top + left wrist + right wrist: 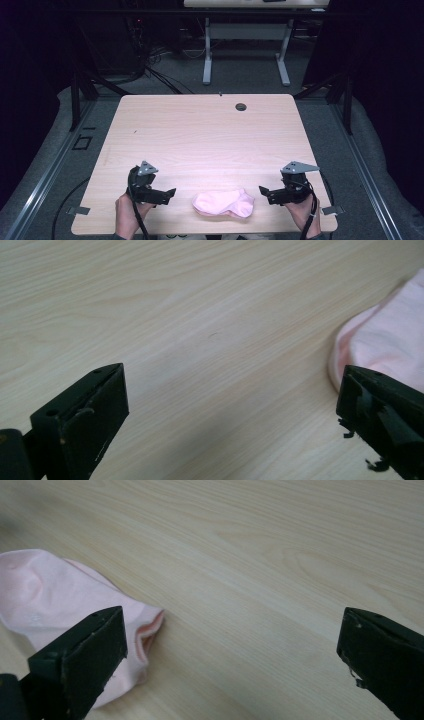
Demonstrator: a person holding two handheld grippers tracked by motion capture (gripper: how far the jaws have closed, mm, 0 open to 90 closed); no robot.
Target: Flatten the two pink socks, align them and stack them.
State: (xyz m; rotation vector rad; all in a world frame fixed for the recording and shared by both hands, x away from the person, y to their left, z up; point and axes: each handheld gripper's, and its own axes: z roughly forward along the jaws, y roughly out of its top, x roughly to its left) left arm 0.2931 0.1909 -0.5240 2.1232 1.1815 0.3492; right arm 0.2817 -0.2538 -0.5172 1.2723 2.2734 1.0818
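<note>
A pink sock [224, 204] lies flat near the front edge of the wooden table [200, 135], between my two grippers. My left gripper [170, 192] rests to the sock's left, jaws spread wide and empty, pointing toward it. In the left gripper view the sock [385, 340] shows at the right, just past the right jaw. My right gripper [262, 191] sits to the sock's right, also open and empty. In the right gripper view the sock [55, 600] lies at the left, partly behind the left jaw.
A round cable hole [241, 106] sits near the table's far edge. Beyond it stands another desk on white legs [207, 55], with cables on the floor. Dark frame posts [75, 95] flank the table.
</note>
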